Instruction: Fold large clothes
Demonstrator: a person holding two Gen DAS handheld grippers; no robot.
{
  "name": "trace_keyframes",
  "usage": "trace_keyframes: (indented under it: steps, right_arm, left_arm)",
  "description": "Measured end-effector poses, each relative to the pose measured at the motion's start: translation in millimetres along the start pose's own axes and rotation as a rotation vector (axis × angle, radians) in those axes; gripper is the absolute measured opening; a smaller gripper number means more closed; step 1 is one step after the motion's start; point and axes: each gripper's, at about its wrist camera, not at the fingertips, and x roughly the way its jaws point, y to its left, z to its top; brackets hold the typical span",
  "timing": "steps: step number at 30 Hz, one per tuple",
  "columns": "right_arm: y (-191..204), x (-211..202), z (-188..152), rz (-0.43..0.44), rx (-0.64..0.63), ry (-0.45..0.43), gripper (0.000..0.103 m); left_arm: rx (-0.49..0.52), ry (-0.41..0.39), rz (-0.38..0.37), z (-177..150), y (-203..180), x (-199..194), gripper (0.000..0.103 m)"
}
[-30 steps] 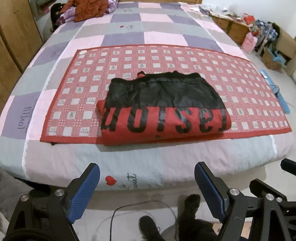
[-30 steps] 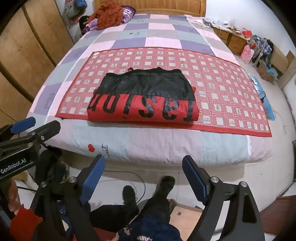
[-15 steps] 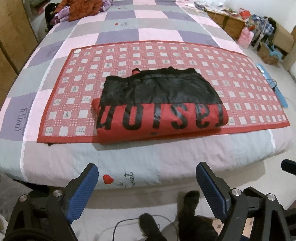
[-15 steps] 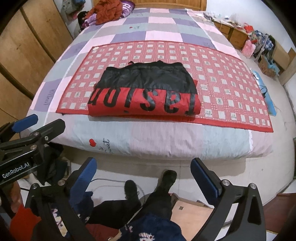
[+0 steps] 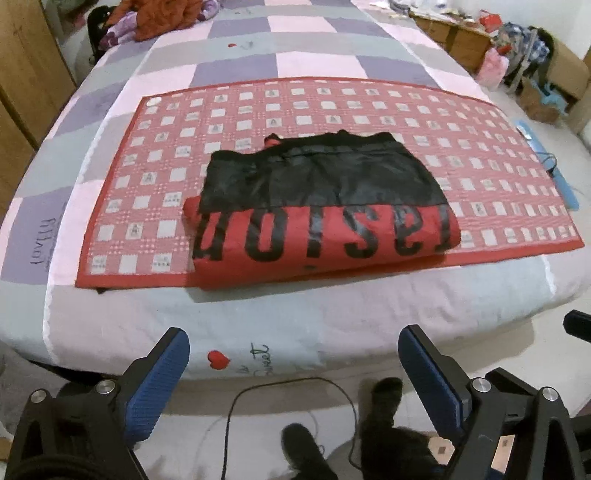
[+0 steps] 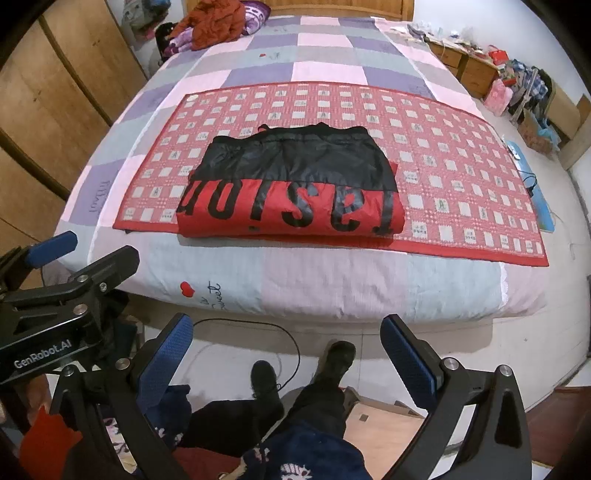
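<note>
Looking down past both sets of fingers, so everything below is placed from them.
Left gripper (image 5: 293, 349): blue pads stood wide apart with nothing between them, and the jaws had just been opening a bit more. It hung off the foot of the bed, over the floor.
Right gripper (image 6: 286, 338): jaws had just opened too and were spread as wide as they go, also empty, also short of the mattress edge.
Folded jacket (image 5: 321, 206): red and black, big black letters across the red half, lay flat well beyond both sets of fingertips, touched by neither gripper. Folded into a tidy rectangle, its near edge sat right at the near border of the mat.
Checked mat (image 5: 155, 177): red with white squares, spread across the bed under the jacket.
Bed (image 5: 332, 306): pastel patchwork sheet, its foot edge was the first thing past the fingertips.
In the way: not much. A black cable (image 6: 280, 332) looped on the floor between the right fingers, and the person's dark shoes (image 6: 301, 365) were down there as well.
Further off: heap of clothes (image 6: 214, 24) at the far end of the bed, wooden wardrobe (image 6: 48, 96) out to the left, cluttered low cabinets (image 6: 469, 68) and boxes off to the right.
</note>
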Motion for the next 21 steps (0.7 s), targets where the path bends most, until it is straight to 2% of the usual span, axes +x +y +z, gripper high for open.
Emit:
trace_keyframes:
  steps: [7, 21]
  right_arm:
    - [0.5, 2.1, 1.3, 0.004, -0.001, 0.003, 0.103]
    - [-2.3, 5.2, -3.1, 0.011, -0.003, 0.009, 0.103]
  left_arm:
    - [-0.021, 0.031, 0.017, 1.5, 0.1, 6.8, 0.095]
    - [0.007, 0.036, 0.029, 0.0, -8.3, 10.4, 0.095]
